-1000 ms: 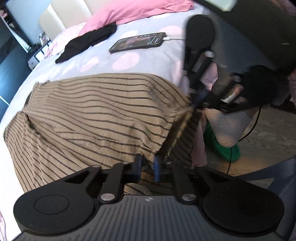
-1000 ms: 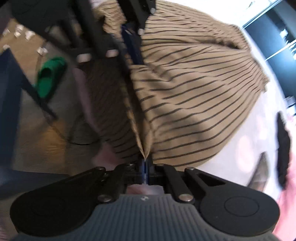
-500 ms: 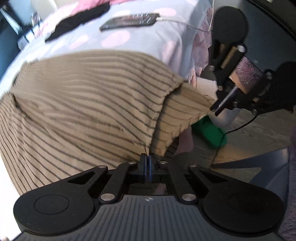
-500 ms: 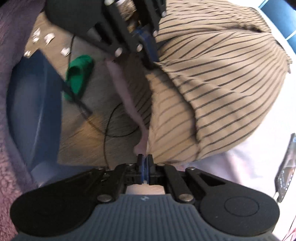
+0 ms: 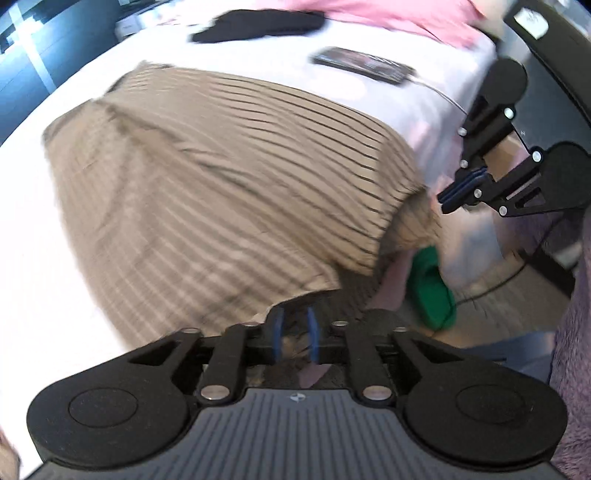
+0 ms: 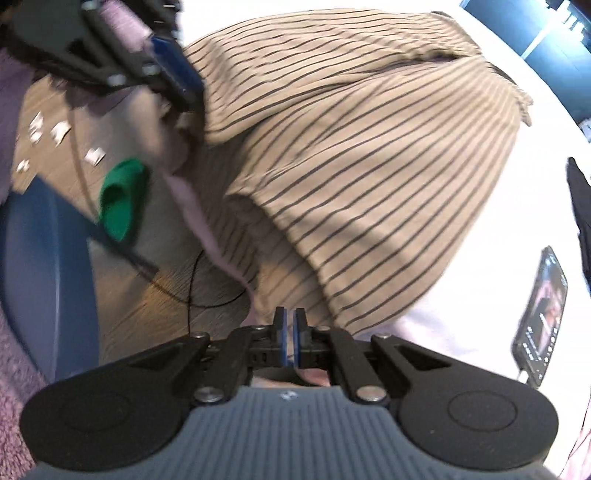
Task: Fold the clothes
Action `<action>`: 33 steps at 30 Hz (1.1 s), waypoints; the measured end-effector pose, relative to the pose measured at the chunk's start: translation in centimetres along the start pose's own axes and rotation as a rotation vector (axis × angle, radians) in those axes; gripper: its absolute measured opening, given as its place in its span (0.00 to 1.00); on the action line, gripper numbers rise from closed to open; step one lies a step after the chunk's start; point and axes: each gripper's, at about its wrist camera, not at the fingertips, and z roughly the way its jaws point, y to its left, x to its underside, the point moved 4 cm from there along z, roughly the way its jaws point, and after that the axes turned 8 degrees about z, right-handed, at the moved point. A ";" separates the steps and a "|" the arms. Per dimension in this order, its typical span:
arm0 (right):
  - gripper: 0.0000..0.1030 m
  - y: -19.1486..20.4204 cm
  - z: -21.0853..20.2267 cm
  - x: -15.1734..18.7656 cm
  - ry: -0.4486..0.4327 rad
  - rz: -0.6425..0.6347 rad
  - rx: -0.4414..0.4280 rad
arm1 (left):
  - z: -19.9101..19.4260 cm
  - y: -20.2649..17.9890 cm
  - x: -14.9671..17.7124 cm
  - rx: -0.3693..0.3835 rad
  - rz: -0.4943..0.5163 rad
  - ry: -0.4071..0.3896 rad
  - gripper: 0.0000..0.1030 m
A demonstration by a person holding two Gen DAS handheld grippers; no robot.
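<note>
Both claws hover at the bed edge — left claw (image 5: 295, 332) spread, right claw (image 6: 290, 341) nearly closed, empty — beside the striped garment (image 6: 369, 147).

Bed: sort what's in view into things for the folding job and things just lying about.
For the job:
striped garment
left gripper
right gripper

Lying about:
phone
black cloth
pink cloth
green slipper
cable
paper scraps

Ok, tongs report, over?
Left tongs open, empty. Right tongs barely apart, empty. Shirt on bed, hem over edge. Phone beside it.
</note>
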 end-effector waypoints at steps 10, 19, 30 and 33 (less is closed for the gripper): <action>0.27 -6.4 -0.7 -1.7 -0.038 0.345 0.000 | -3.1 5.1 3.6 -0.011 -0.315 0.003 0.48; 0.35 -10.5 0.8 -0.8 -0.008 0.660 -0.110 | -0.9 8.7 7.9 0.079 -0.636 0.062 0.45; 0.36 -9.5 4.0 -0.6 0.061 0.695 -0.166 | 1.9 8.6 7.7 0.133 -0.644 0.070 0.46; 0.34 -9.0 4.5 -1.1 0.065 0.683 -0.182 | 2.5 8.6 7.5 0.148 -0.647 0.062 0.45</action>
